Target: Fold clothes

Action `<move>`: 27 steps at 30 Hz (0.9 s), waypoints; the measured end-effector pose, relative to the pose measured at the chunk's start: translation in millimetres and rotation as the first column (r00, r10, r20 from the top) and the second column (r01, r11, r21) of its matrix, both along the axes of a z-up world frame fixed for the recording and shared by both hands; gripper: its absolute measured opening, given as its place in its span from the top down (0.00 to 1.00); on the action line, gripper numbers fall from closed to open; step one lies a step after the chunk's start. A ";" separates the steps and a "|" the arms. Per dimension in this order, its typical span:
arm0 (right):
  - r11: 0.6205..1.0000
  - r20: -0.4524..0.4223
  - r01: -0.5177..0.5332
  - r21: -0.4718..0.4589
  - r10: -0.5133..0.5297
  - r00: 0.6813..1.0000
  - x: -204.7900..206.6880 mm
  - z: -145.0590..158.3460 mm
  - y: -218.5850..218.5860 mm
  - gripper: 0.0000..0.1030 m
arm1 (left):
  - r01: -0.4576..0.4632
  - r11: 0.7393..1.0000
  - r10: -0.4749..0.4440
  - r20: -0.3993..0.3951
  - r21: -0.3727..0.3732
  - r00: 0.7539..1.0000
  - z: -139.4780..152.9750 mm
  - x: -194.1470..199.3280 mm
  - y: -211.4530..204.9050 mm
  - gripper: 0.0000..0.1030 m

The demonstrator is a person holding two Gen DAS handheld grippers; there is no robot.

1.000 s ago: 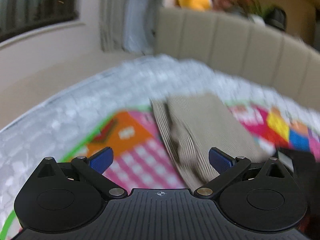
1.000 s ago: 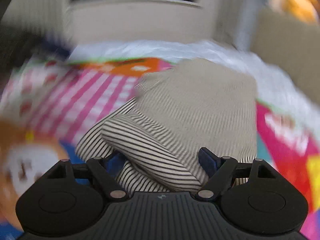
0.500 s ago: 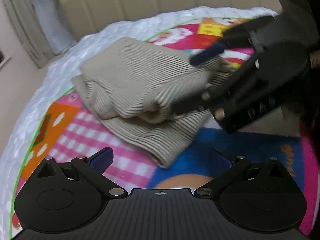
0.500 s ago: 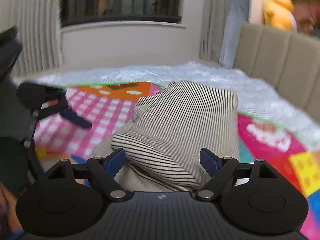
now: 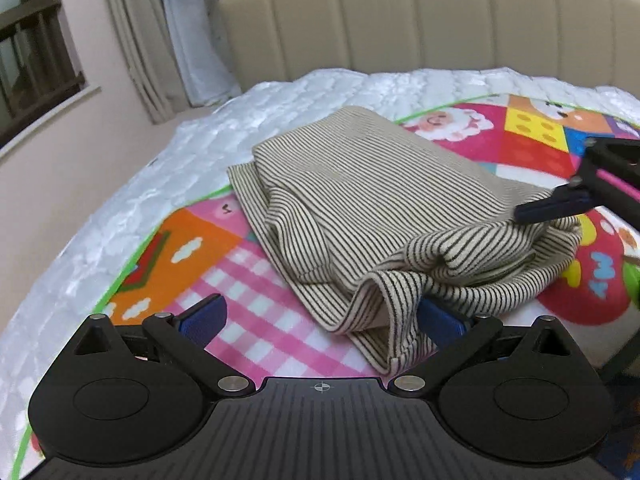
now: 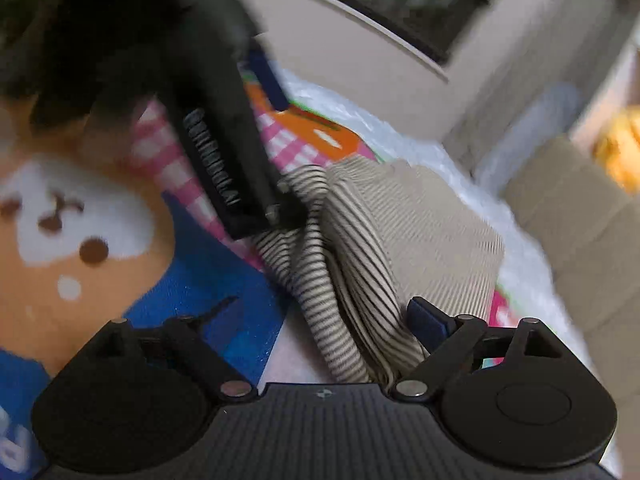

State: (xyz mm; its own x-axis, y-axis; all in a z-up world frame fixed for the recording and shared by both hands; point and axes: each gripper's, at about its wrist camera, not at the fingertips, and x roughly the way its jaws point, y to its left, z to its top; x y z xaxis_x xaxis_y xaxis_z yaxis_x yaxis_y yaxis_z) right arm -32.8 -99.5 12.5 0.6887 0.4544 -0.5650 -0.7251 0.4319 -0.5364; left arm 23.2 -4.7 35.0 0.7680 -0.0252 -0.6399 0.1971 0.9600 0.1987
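**Garment folded on mat, both grippers wide at its near edge**

Left wrist view. Garment (image 5: 360, 208), beige with dark stripes, lies folded in a loose bundle on the mat (image 5: 192, 256). Its smooth top layer faces the headboard (image 5: 400, 20); its bunched, rumpled edge faces the camera. The mat is multicoloured, with pink check and orange panels beside the garment on the left and red and yellow panels beyond it on the right. The mat rests on a white quilt (image 5: 120, 216). Left gripper (image 5: 320, 320) is released, jaws spread wide. The garment's near corner reaches into the gap, lying against the right-hand blue pad; the left-hand pad stands clear over the pink check. Right gripper (image 5: 576, 196) enters from the right edge of the frame, one blue fingertip touching or just above the garment's right side; contact cannot be confirmed.

Right wrist view. Frame is blurred. Garment (image 6: 400, 232) lies ahead, its striped folded edge running down between the spread fingers. Right gripper (image 6: 320, 328) is released, jaws wide; the right-hand pad sits just beside the cloth, the left-hand finger over a blue area of the mat (image 6: 224, 272). Left gripper (image 6: 280, 212) shows as a black body at the garment's far-left edge, touching the cloth.
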 end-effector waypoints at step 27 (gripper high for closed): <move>0.957 -0.187 -0.204 -0.204 0.167 0.968 -59.6 92.0 -6.9 0.74 | -0.031 0.954 0.033 0.002 -0.299 0.999 37.9 2.6 54.7 0.00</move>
